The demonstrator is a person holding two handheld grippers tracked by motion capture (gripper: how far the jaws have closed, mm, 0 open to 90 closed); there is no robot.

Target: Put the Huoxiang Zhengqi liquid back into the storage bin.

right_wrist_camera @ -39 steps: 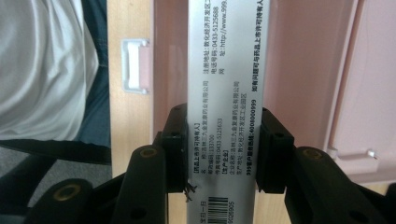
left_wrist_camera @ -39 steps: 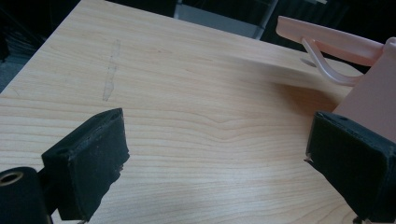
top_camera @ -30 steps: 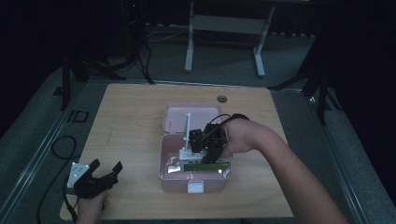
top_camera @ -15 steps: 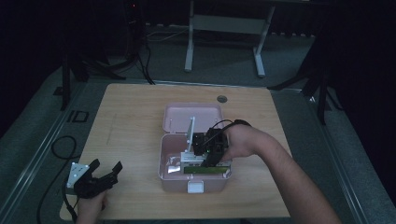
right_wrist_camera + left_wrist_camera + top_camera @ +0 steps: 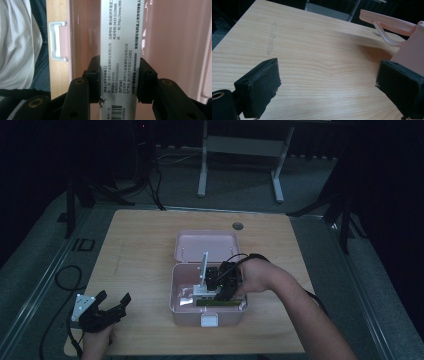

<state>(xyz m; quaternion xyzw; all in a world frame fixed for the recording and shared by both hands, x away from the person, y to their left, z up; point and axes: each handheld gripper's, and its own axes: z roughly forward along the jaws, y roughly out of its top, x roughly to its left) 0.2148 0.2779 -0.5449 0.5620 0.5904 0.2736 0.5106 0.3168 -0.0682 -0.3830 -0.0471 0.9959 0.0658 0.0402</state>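
Cardboard, light and stiff but crushable: the medicine carton (image 5: 119,50) sat inside the pink box (image 5: 180,305) mid-desk, the right hand-held gripper (image 5: 119,82) clenched across its narrow sides. The left hand-held gripper (image 5: 102,309) rested released, near left.

"0433-5125688", "400800999" on silver box (image 5: 120,50)
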